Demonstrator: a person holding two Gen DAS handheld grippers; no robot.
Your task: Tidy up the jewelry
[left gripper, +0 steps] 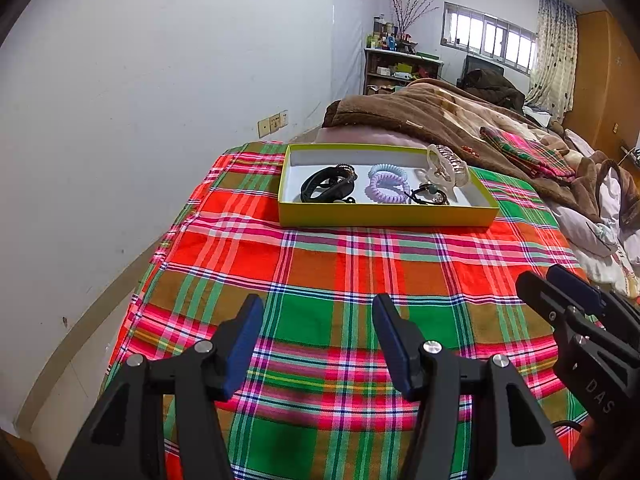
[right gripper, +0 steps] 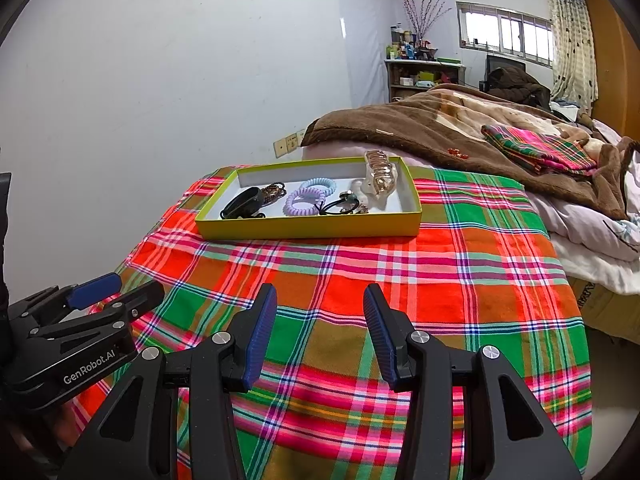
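A yellow-green tray (left gripper: 384,217) (right gripper: 308,231) with a white floor lies at the far end of the plaid cloth (left gripper: 320,264). In it are a black band (left gripper: 326,186) (right gripper: 242,204), a purple spiral hair tie (left gripper: 386,189) (right gripper: 304,201), a light blue spiral hair tie (left gripper: 387,169) (right gripper: 320,184), a black tie with a bead (left gripper: 428,194) (right gripper: 344,202) and a clear claw clip (left gripper: 446,166) (right gripper: 380,176). My left gripper (left gripper: 319,300) (right gripper: 138,284) and right gripper (right gripper: 321,290) (left gripper: 544,278) hover side by side over the near cloth, well short of the tray. Both are open and hold nothing.
A brown blanket (left gripper: 420,116) is heaped behind the tray, with a small red item (left gripper: 472,151) (right gripper: 458,153) and a folded plaid cloth (right gripper: 536,148) on it. White bedding (right gripper: 592,232) lies to the right, a white wall (left gripper: 140,120) close on the left.
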